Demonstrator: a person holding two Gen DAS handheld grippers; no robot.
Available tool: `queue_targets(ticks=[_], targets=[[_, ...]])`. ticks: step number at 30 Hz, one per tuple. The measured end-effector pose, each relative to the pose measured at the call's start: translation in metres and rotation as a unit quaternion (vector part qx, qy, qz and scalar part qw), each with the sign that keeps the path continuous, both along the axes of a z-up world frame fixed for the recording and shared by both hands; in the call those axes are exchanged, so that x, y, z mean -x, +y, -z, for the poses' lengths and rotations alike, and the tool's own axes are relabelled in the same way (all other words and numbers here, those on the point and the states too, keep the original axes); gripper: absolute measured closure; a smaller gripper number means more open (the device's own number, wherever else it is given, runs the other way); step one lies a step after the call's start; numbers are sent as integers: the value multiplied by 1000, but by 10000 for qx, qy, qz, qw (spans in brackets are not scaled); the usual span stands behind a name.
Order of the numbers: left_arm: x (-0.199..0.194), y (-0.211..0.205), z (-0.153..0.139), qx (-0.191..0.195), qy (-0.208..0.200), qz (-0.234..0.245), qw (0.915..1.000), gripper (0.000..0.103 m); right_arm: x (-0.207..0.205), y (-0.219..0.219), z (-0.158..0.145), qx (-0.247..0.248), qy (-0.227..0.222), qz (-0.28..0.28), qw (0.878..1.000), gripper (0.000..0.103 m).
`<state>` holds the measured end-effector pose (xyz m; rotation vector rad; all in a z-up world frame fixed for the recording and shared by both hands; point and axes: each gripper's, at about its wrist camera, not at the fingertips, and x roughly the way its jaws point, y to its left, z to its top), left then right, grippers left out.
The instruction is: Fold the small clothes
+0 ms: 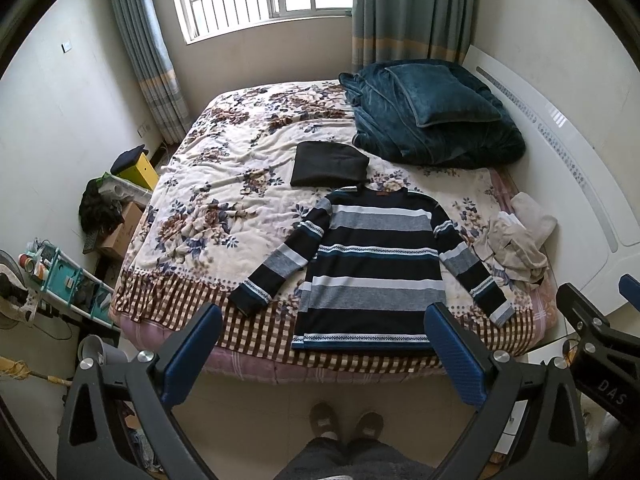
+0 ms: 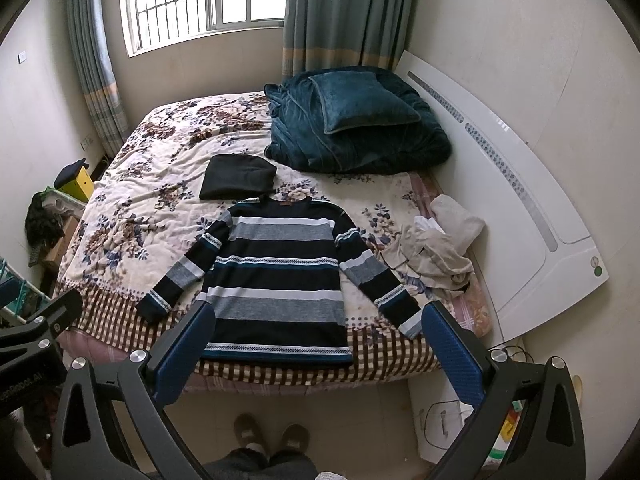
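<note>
Two grippers hung above the near edge of the bed, each held wide open with nothing between its blue-padded fingers: the left gripper (image 1: 324, 354) and the right gripper (image 2: 318, 354). Just beyond them a long-sleeved knitted sweater with navy, grey and white stripes (image 1: 370, 264) (image 2: 276, 272) lay spread flat on the floral bed blanket with a brown checked border (image 1: 224, 184) (image 2: 152, 168), its hem toward the near edge, its collar toward the far side, and both sleeves angled outward. Touching or just past the collar sat a folded black garment (image 1: 328, 164) (image 2: 238, 178). To the right of the sweater, near its right sleeve, a crumpled pile of beige clothes (image 1: 516, 240) (image 2: 438, 244) lay against the white headboard (image 1: 568, 168) (image 2: 516, 184). At the far right of the bed a dark teal plush quilt (image 1: 432, 136) (image 2: 360, 148) was heaped, with a matching teal pillow (image 1: 440, 94) (image 2: 358, 102) on top. Below the grippers, a person's two brown slippers (image 1: 346, 422) (image 2: 272, 434) stood on the pale floor.
</note>
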<state>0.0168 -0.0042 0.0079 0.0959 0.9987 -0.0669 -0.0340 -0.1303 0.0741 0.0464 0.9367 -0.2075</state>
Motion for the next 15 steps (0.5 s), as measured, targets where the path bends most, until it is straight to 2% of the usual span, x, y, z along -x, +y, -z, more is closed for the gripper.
queue_targets(ticks=[15], targets=[[-1, 0, -2, 7, -24, 1, 10000, 0, -3, 0, -2, 14, 6, -18, 10000, 0]])
